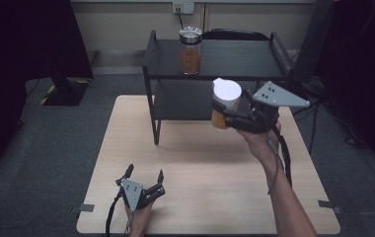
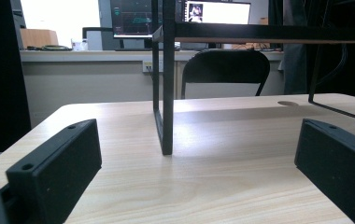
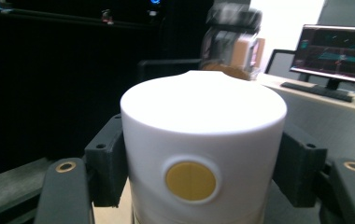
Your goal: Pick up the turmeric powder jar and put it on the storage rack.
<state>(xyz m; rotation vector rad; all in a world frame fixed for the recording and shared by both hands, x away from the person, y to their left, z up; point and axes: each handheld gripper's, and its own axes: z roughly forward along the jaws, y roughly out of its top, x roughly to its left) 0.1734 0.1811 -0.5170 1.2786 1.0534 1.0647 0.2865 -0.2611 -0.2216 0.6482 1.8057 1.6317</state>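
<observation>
Your right forearm runs up from the lower right of the high view to right of centre, wrist bent so the right gripper (image 1: 223, 117) points toward the left of the frame, its grey three-cornered plate on top. Its jaws are clamped on a white-capped jar (image 1: 223, 102) with orange-brown contents, held in the air above the wooden table (image 1: 190, 148), in front of the black shelf rack (image 1: 215, 59) and below its top board. The jar leans a little, cap toward the camera.

Your left hand lies low at the bottom left of centre, the left gripper (image 1: 145, 176) just over the table with its jaws spread wide and nothing between them.

The right gripper view adds what the high view cannot: the white-capped jar (image 3: 202, 135) close up, a round yellow spot on the cap's side, and a black pad pressed against each flank. Behind it, blurred at upper centre, stands a second jar (image 3: 229, 39); in the high view that second jar (image 1: 190, 50) sits on the rack's top board with a metal lid.

The left gripper view looks level across the table (image 2: 203, 186): its two jaws stand far apart at the lower corners, a rack leg (image 2: 167, 93) rises at centre, and a black chair (image 2: 226, 74) and lit monitors (image 2: 180, 16) sit beyond.
</observation>
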